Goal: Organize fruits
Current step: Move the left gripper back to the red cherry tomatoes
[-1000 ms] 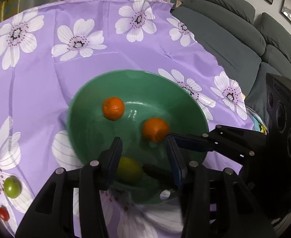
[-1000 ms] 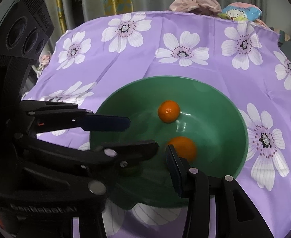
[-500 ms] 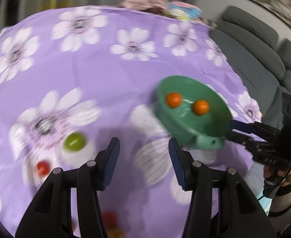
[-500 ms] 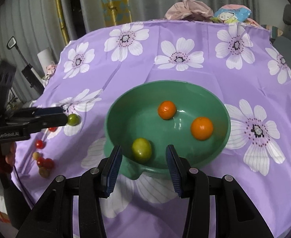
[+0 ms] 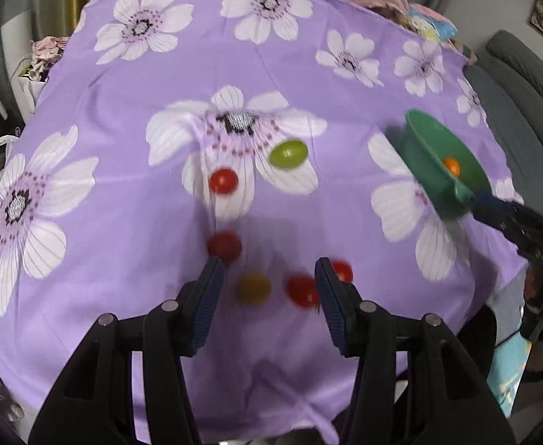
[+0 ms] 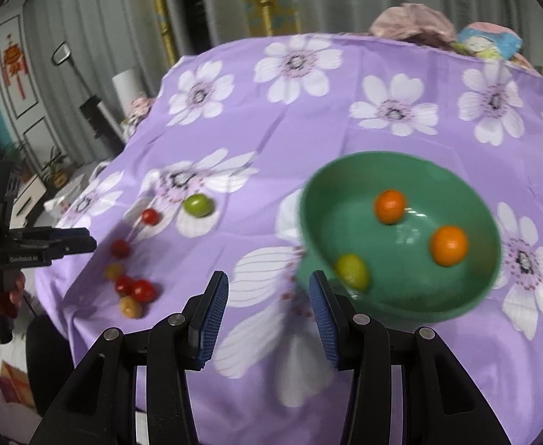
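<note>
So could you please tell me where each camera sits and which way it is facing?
Left wrist: on the left hand-held gripper, angled down at loose tomatoes and a green fruit; its own open fingers show.
Right wrist: on the right hand-held gripper, angled down beside the bowl; its open fingers show.
Shared: bowl, green fruit, tomatoes, and each other's gripper.

White lettering that seems to read "GenRobot.AI" stands on the side of the left tool; it is small and blurred. Nothing else is readable.
</note>
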### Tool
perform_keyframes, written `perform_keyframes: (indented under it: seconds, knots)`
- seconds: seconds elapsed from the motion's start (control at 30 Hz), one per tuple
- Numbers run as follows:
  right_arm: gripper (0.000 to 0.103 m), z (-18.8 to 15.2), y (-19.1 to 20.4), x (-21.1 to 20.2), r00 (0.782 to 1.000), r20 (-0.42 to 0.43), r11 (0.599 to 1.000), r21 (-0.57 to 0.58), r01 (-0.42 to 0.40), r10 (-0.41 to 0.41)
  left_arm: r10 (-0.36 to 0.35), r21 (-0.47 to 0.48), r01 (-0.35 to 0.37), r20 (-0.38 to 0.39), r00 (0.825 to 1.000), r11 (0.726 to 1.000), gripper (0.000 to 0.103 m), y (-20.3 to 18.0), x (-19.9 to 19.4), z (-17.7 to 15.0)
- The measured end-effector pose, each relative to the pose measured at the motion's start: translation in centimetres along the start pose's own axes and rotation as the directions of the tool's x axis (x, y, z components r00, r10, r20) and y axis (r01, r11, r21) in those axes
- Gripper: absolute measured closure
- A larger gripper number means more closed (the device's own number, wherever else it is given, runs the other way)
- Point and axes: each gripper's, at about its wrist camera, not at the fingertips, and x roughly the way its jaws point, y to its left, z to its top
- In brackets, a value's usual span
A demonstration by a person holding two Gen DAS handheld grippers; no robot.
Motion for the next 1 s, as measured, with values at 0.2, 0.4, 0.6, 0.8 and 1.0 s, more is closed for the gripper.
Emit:
perform_keyframes:
  seconds: [0.2, 0.4, 0.6, 0.8, 1.0]
  knots:
    - [0.057, -0.6, 3.6, 2.4, 0.994, -0.081, 0.996, -0.045, -0.081, 0.077, -0.04, 0.059, 0.041, -0.024, 0.999, 0.997, 0.054, -1.0, 0.5, -1.7]
    - [0.057, -1.1, 6.3, 4.7, 0.976, -0.141, 0.985, -0.028, -0.169, 0.163, -0.069, 0.081, 0.074, -0.059, 0.996, 0.994, 0.054, -1.9, 1.9, -2.6]
    - [0.057, -1.3, 7.9, 7.0, 0.96, -0.195, 0.978, -0.015, -0.208, 0.201, -0.07, 0.081, 0.076, -0.077, 0.995, 0.994, 0.057, -2.2, 3.2, -2.6]
    - [0.057, -0.9, 8.3, 8.9, 0.946, -0.22, 0.971, 0.039, -0.236, 0.239, -0.064, 0.067, 0.07, -0.091, 0.994, 0.995, 0.064, -1.9, 4.3, -2.2]
    - [0.057, -0.6, 9.0, 10.1, 0.938, -0.248, 0.97, 0.026, -0.243, 0.242, -0.056, 0.064, 0.063, -0.098, 0.994, 0.996, 0.065, -1.7, 4.8, -1.9]
